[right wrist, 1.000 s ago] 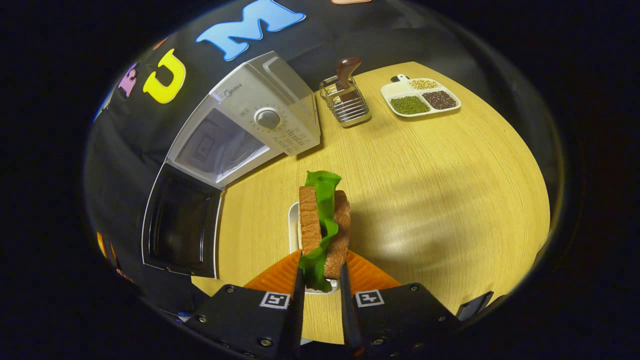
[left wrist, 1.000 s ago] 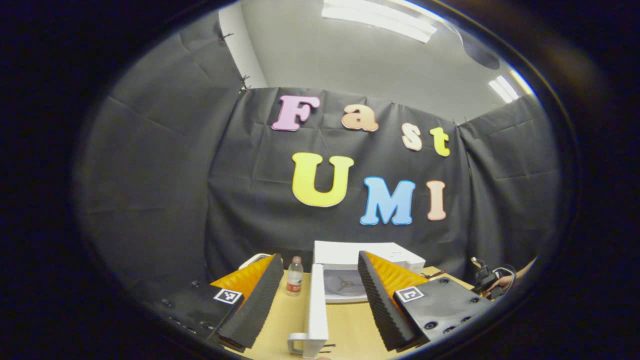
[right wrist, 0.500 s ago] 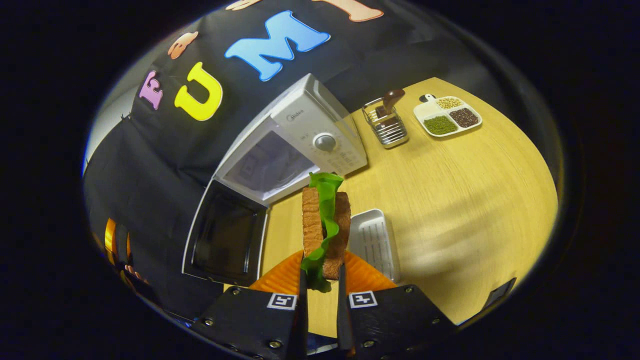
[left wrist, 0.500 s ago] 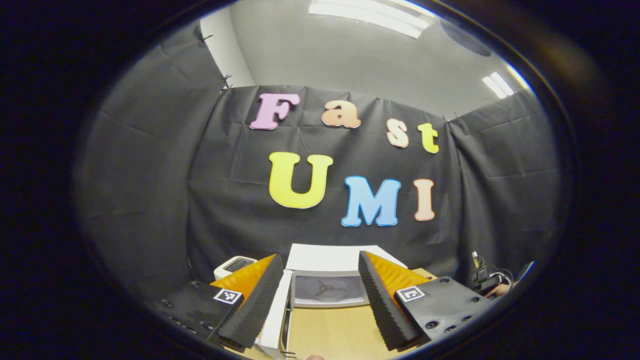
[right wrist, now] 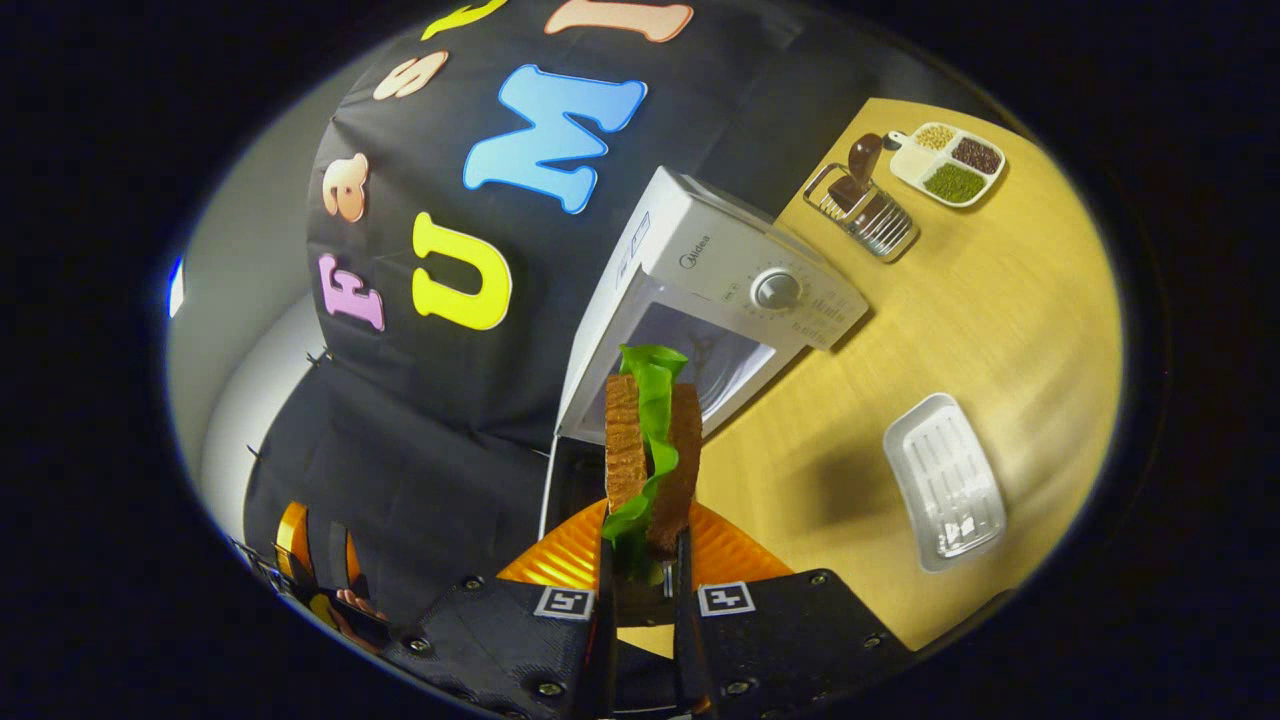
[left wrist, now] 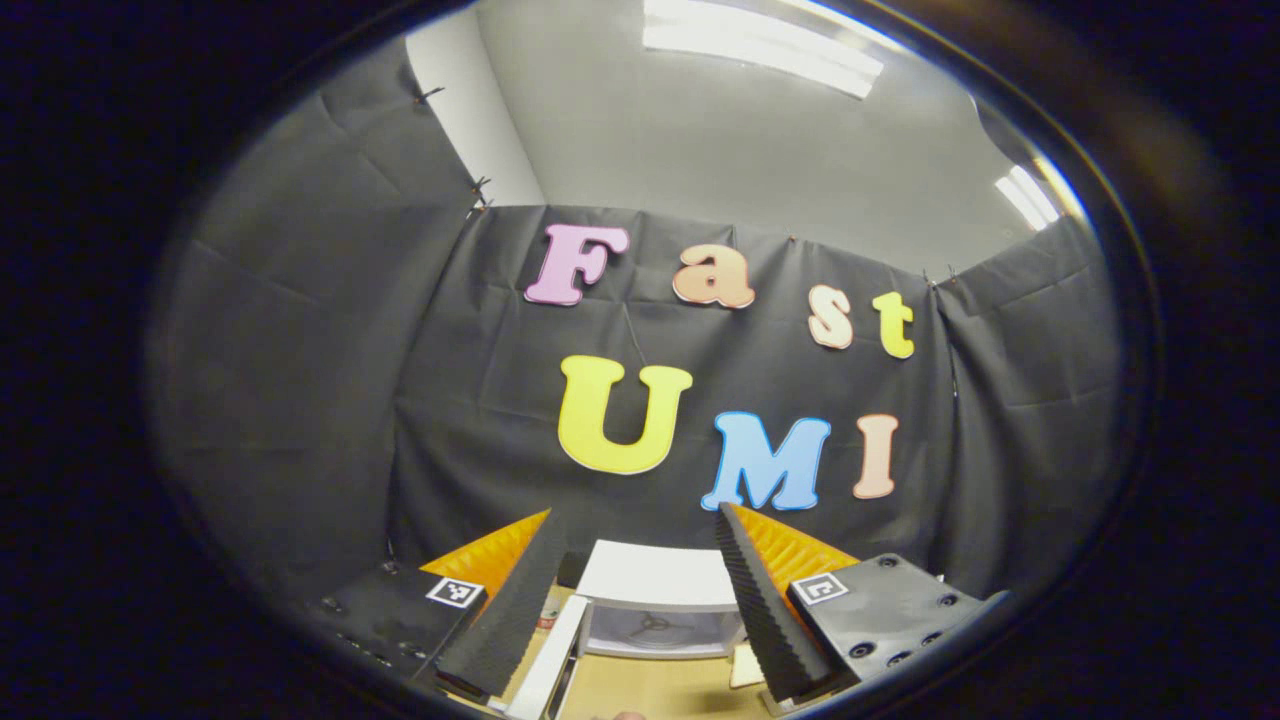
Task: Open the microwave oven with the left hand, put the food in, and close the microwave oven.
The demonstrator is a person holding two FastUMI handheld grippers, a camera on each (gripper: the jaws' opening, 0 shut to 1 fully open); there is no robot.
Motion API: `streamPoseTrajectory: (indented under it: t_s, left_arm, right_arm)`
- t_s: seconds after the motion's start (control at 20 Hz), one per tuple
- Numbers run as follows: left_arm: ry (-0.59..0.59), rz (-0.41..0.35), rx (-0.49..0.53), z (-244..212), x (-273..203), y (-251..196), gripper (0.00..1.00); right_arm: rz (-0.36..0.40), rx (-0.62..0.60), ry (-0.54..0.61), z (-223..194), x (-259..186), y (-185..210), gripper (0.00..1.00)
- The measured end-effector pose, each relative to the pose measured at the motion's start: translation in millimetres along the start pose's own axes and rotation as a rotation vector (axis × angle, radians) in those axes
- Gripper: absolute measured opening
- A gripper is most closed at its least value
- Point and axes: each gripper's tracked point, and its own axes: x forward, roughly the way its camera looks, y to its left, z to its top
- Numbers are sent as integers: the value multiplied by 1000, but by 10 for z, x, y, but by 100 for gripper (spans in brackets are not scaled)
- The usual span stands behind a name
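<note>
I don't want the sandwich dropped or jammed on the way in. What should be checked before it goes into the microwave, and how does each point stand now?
1. Grip: right gripper is shut on the brown-bread sandwich with green lettuce, both fingers pressing: ok.
2. White microwave oven: door swung open: ok.
3. Cavity: turntable inside looks bare in the left gripper view: ok.
4. Left gripper: open, holding nothing, facing the oven from the front: cannot tell if it is out of the way.
5. Empty white ribbed tray: lies off to the side on the wooden table: ok.
</note>
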Motion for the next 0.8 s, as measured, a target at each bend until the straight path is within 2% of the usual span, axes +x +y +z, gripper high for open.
streamPoseTrajectory:
  t_s: [0.1, 0.25, 0.3, 0.4, 0.45, 0.6, 0.8]
  left_arm:
    - [-12, 5, 39, 242, 59, -114, 95]
    - [-6, 29, 81, 425, 157, -224, 98]
    - [2, 37, 88, 416, 193, -254, 94]
    - [28, 51, 107, 307, 265, -312, 94]
    - [39, 53, 113, 245, 301, -327, 98]
    - [84, 44, 114, 23, 420, -318, 95]
    - [108, 15, 108, -16, 549, -164, 94]
  right_arm:
    - [16, 37, -15, 27, 209, 0, 23]
    - [38, 90, -18, 15, 530, 33, 23]
    - [37, 113, -25, 31, 648, 24, 23]
    - [45, 170, -62, 94, 866, 23, 23]
    - [47, 184, -87, 116, 982, 31, 24]
    - [-22, 208, -150, 182, 1378, -108, 23]
    - [-92, 259, -235, 230, 1937, -269, 23]
